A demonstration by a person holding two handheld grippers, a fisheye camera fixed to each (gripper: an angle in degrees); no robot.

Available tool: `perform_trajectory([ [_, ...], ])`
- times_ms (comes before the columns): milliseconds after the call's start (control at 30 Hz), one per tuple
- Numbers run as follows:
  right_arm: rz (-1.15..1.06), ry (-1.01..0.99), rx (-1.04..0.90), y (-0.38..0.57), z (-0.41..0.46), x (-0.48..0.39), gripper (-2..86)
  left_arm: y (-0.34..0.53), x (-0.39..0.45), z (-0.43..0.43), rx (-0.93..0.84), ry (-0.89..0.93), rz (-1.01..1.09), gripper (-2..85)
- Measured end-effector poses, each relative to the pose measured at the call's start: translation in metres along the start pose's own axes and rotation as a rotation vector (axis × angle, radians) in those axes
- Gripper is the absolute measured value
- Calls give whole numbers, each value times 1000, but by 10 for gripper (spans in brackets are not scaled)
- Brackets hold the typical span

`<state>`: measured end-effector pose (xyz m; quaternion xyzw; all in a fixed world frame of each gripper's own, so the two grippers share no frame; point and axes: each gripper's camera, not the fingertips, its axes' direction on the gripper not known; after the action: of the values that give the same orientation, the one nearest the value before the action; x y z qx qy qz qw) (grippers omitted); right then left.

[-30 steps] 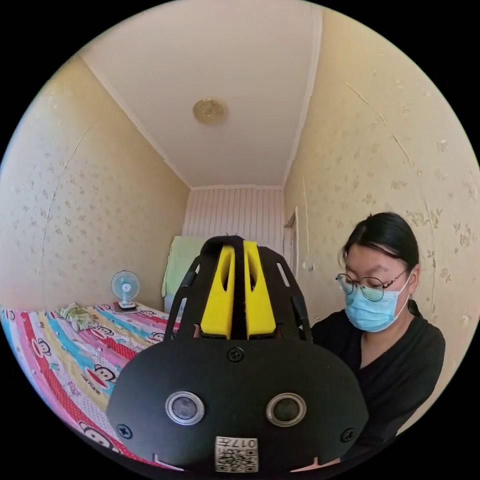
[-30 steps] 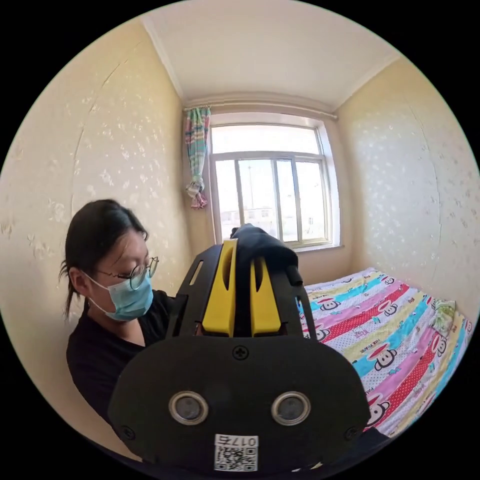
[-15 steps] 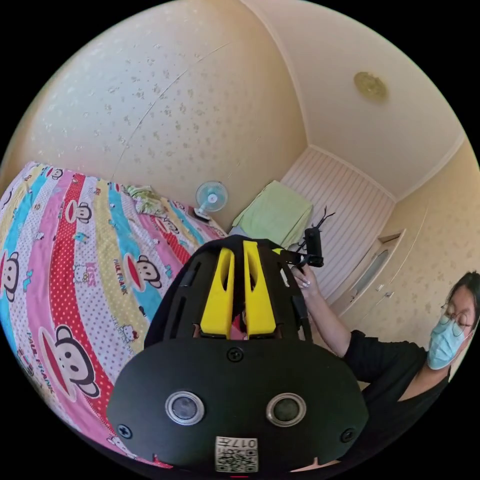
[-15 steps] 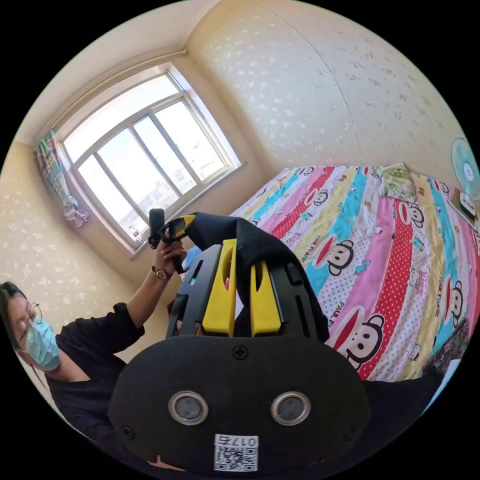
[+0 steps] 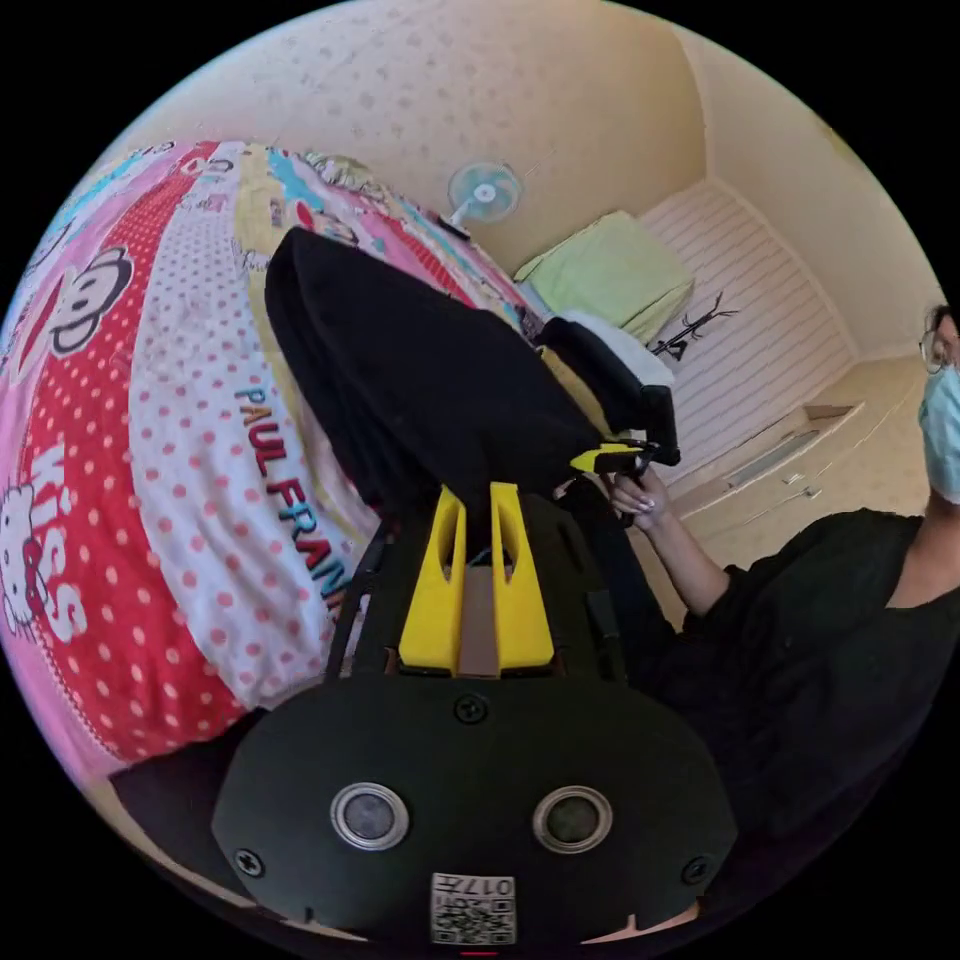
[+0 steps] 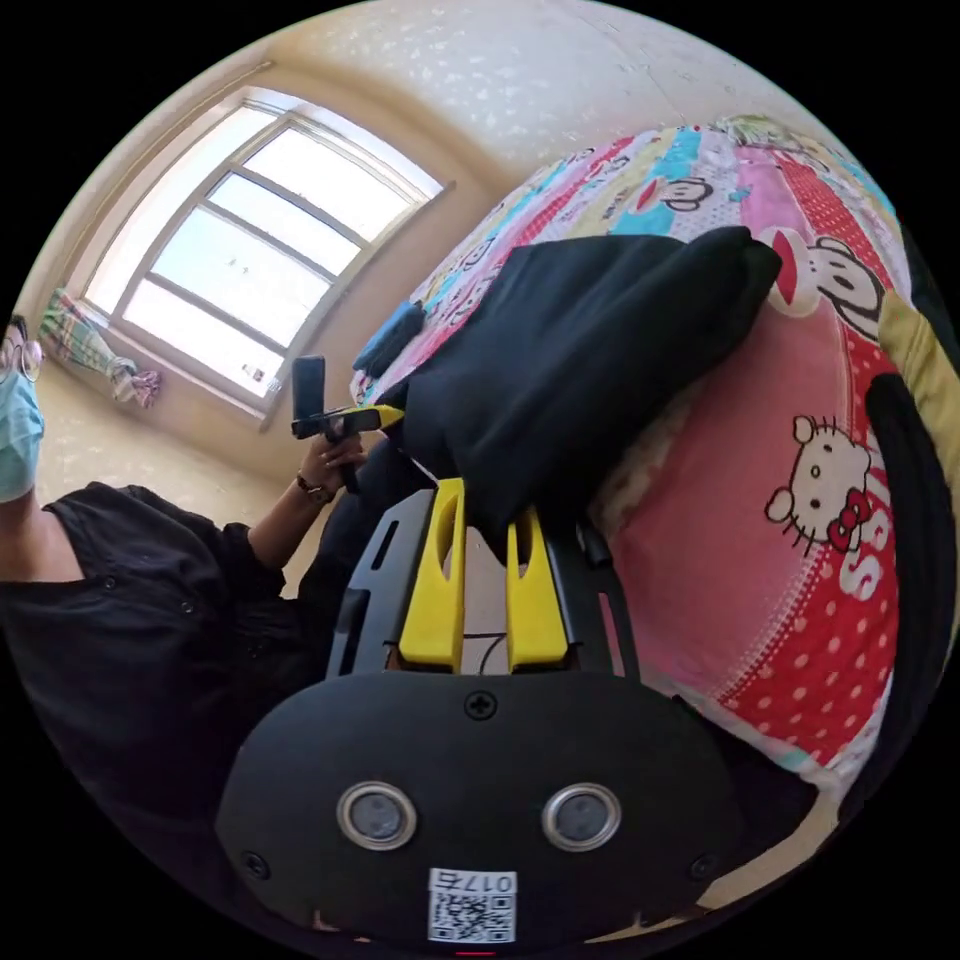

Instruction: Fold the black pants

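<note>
The black pants [image 5: 420,380] hang stretched between my two grippers, folded over, with their far fold resting on the bed. In the left gripper view my left gripper [image 5: 476,497] is shut on one corner of the cloth. The right gripper [image 5: 608,458] shows beyond it, held in a hand [image 5: 640,497] and pinching the other corner. In the right gripper view my right gripper [image 6: 486,498] is shut on the black pants [image 6: 590,340]. The left gripper [image 6: 352,420] is off to the left there, in the person's hand [image 6: 325,462].
The bed [image 5: 170,470] has a striped cartoon sheet [image 6: 800,520] and lies under the pants. A small fan [image 5: 483,192] and a green cloth [image 5: 610,270] stand at the bed's far end. A window [image 6: 250,270] is behind. The person in black [image 5: 830,640] stands at the bedside.
Both hands have swung down from head height toward the bed, so both views now look along the sheet. The pants, bunched at the jaws before, now spread out between the grippers.
</note>
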<state>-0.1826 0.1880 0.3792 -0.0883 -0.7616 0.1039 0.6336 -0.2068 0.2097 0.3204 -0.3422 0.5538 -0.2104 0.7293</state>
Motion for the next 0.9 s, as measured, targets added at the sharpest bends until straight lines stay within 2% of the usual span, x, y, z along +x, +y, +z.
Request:
perform_trajectory([
  [67,28,-83,-23,-11,-15,8,85,-2,-19,-6,-29,107,-68,116],
  [133,56,-72,-53,-24,-37,12,108,-6,-28,-25,-5,130,-97,135],
  [267,141,80,77,-40,-98,36,158,-29,-44,-76,132,41,-129,183],
  [333,177,2,96,-47,-103,66,178,-47,-59,-85,164,53,-157,206],
  [400,228,-254,61,-62,-89,113,194,-66,-80,-84,168,102,-215,210],
  [500,316,-377,113,-67,-64,150,188,-88,-109,-71,184,134,-304,210],
  [633,305,-343,118,-67,-50,152,193,-94,-113,-61,133,108,-321,170],
  [767,307,-309,146,-60,-47,148,206,-87,-100,-76,178,57,-321,168],
  [900,327,-381,113,-83,-31,171,203,-104,-104,-83,149,25,-344,168],
])
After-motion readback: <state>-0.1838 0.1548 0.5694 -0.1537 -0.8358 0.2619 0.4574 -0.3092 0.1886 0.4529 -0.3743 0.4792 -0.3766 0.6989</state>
